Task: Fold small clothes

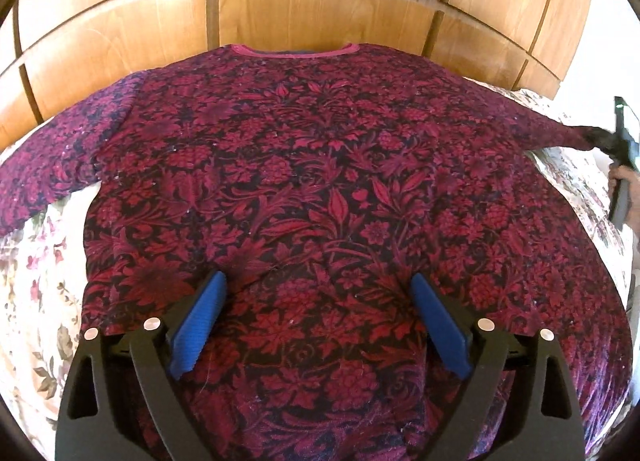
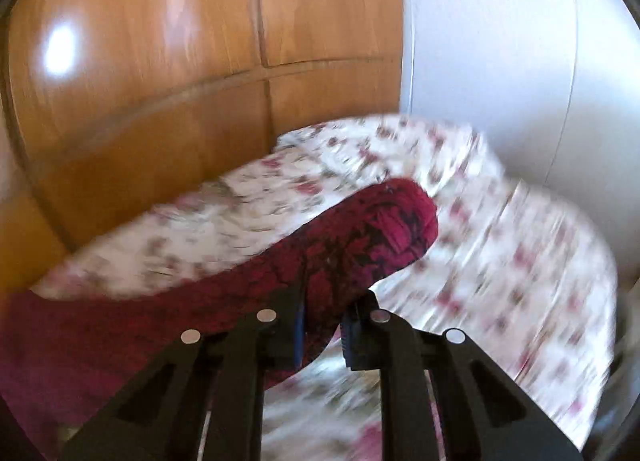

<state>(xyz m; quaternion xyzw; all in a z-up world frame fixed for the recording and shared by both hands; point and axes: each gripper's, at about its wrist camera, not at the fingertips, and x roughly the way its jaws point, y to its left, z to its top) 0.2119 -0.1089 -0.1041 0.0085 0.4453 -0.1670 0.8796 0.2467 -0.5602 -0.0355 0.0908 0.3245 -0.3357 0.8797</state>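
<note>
Dark red floral top [image 1: 320, 189] lies spread flat, back up, on a bed covered with a pale flowered bedspread [image 1: 36, 269], its pink-edged neckline [image 1: 294, 51] toward the wooden wardrobe doors [image 1: 312, 9] behind the bed. One long sleeve [image 1: 52, 165] stretches out to the left side, the other runs off to the right. Over the lower part of the garment hangs the left gripper [image 1: 318, 317], its blue-padded fingers [image 1: 200, 321] standing wide apart with nothing between them, only cloth beneath. At the far right the right gripper [image 2: 323, 325] has closed on the end of the right sleeve [image 2: 360, 237]; its jaws are drawn in tight on the fabric, the cuff bulging out past the tips above the bedspread. A hand [image 1: 628, 181] grips that tool's handle. The right wrist view is blurred, with a white wall [image 2: 500, 61] beside the wardrobe.
</note>
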